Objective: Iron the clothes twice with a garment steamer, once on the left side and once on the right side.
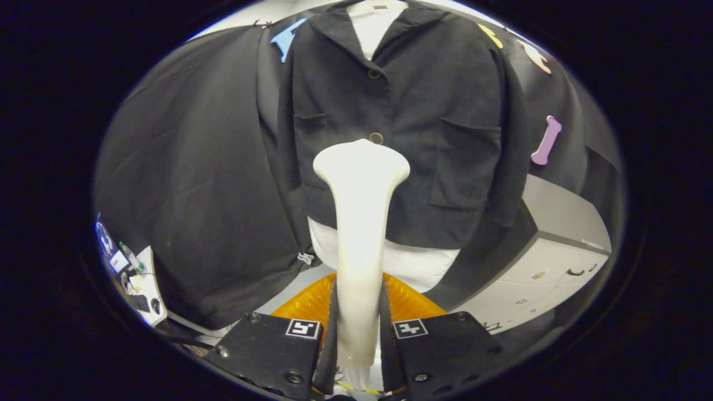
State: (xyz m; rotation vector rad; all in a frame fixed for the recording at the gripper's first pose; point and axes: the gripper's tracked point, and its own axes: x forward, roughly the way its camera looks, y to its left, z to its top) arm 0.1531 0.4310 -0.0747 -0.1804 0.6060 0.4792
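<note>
The cream-white plastic garment steamer (pixel 359 223) stands upright between the fingers, its slim handle clamped from both sides and its flared head rising just ahead of them. The gripper (pixel 359 334) is closed down to the width of that handle, both fingers pressing on it. The head points at the dark charcoal button-front jacket (pixel 423 111), which hangs beyond the fingers over a white garment (pixel 412 262) that shows at the collar and below the hem. Whether the head touches the cloth cannot be told; it sits over the jacket's middle placket, just under a round brown button (pixel 376 137), between the two chest pockets. Below the hem, an orange ribbed piece (pixel 412 303) lies behind the fingers on either side of the handle. To the right stands a pale grey box-shaped cabinet (pixel 557 250) with small markings too tiny to read. To the left, a white desk corner (pixel 146 289) carries cables and small items, their labels illegible.
</note>
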